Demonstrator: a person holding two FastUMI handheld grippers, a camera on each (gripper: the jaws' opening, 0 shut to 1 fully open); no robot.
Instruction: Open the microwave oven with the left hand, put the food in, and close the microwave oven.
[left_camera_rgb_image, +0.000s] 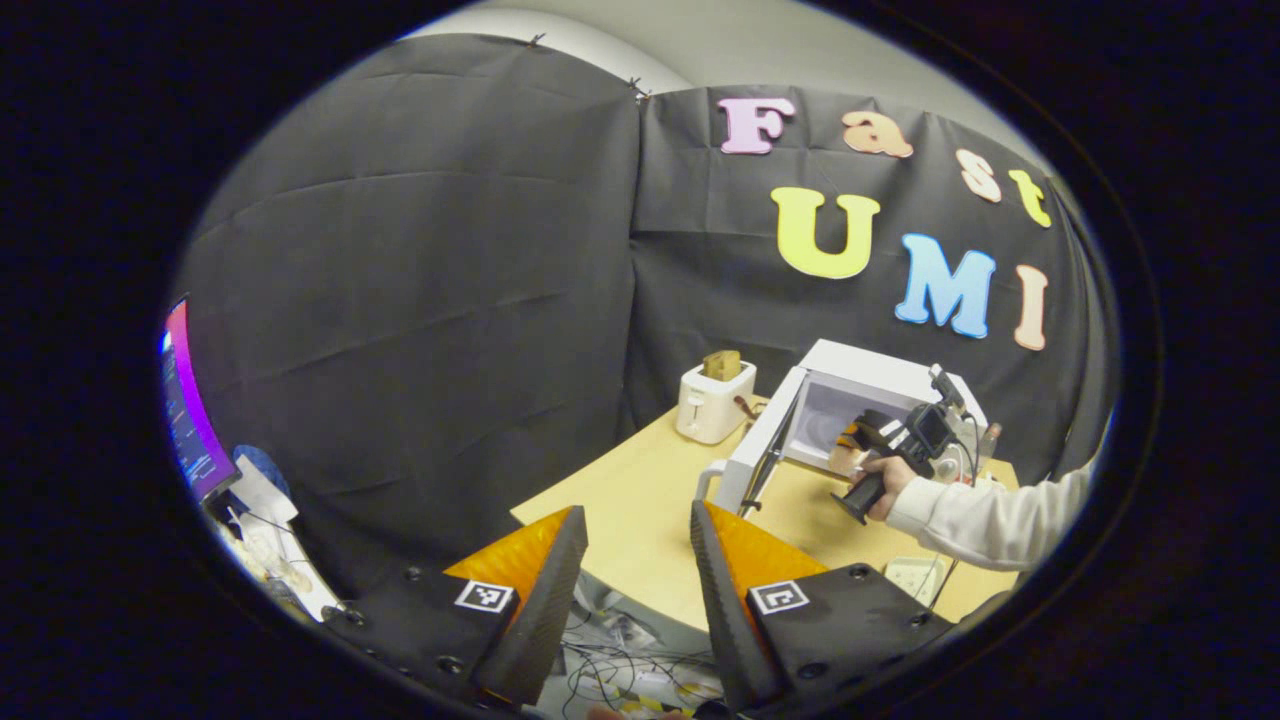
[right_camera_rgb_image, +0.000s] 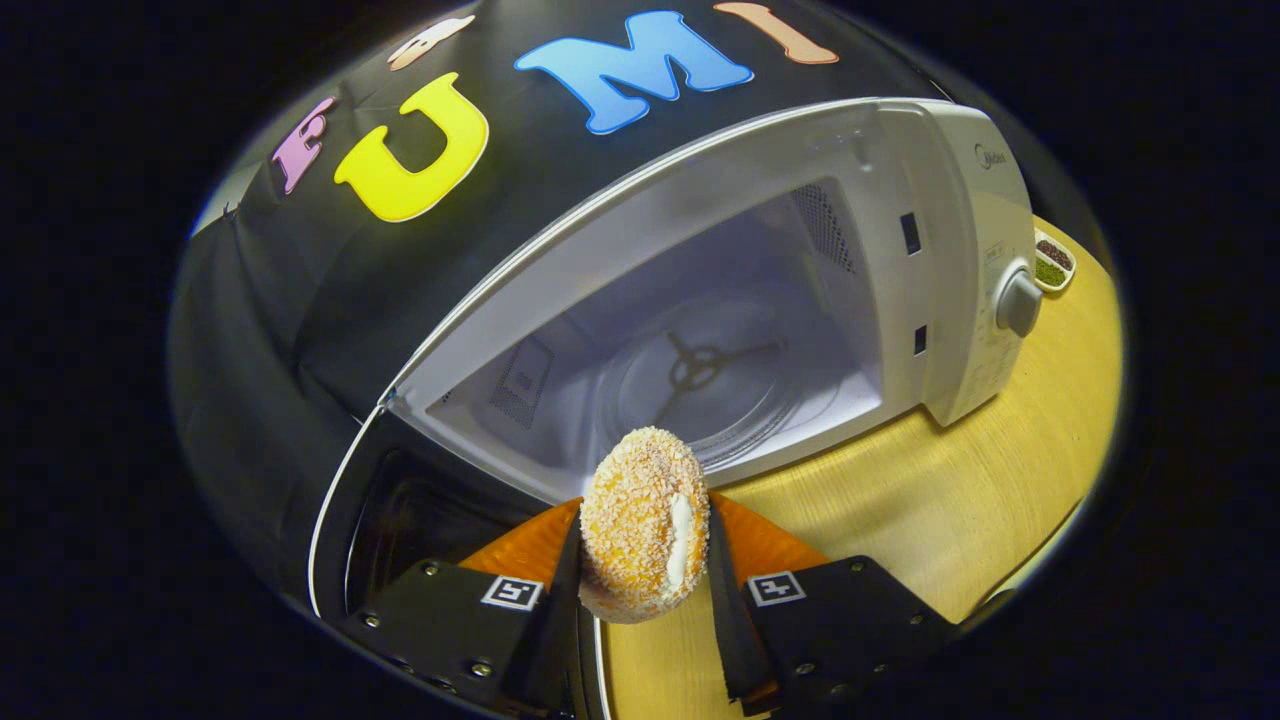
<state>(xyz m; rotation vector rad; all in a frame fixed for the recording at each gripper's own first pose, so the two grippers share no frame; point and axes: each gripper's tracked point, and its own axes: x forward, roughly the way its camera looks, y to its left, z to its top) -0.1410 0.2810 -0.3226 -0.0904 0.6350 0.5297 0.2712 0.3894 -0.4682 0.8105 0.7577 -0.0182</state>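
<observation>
Holding the right gripper (left_camera_rgb_image: 862, 432) by its dark handle, a hand (left_camera_rgb_image: 889, 478) in a pale sleeve (left_camera_rgb_image: 985, 518) reaches toward the open front of the white boxy microwave oven (left_camera_rgb_image: 850, 410) in the left gripper view. That gripper points into the oven's mouth.

In the right gripper view, the right gripper (right_camera_rgb_image: 645, 560) has its two fingers pressed on both sides of a round, crumb-covered orange bun with a white cream line (right_camera_rgb_image: 643, 522). The bun stands on its edge between the fingers, just in front of the oven's opening and not inside it. The bun looks rough and bumpy, like it is rolled in little flakes.

The microwave oven (right_camera_rgb_image: 930, 250) is smooth and shiny white, with a round grey knob (right_camera_rgb_image: 1019, 303) on its side panel. Its dark glass door (right_camera_rgb_image: 400, 520) is swung wide open to the left. Inside sits a clear round glass plate (right_camera_rgb_image: 720, 385).

The left gripper (left_camera_rgb_image: 637, 570) hangs back near the table's edge, well apart from the oven. Its fingers are spread wide with nothing between them.

The wooden yellow table (left_camera_rgb_image: 640, 500) is flat and smooth. A small white toaster with a brown slice sticking up (left_camera_rgb_image: 714, 398) stands near the oven's left side. A little white dish with dark and green bits (right_camera_rgb_image: 1052, 264) sits behind the oven's right side.
</observation>
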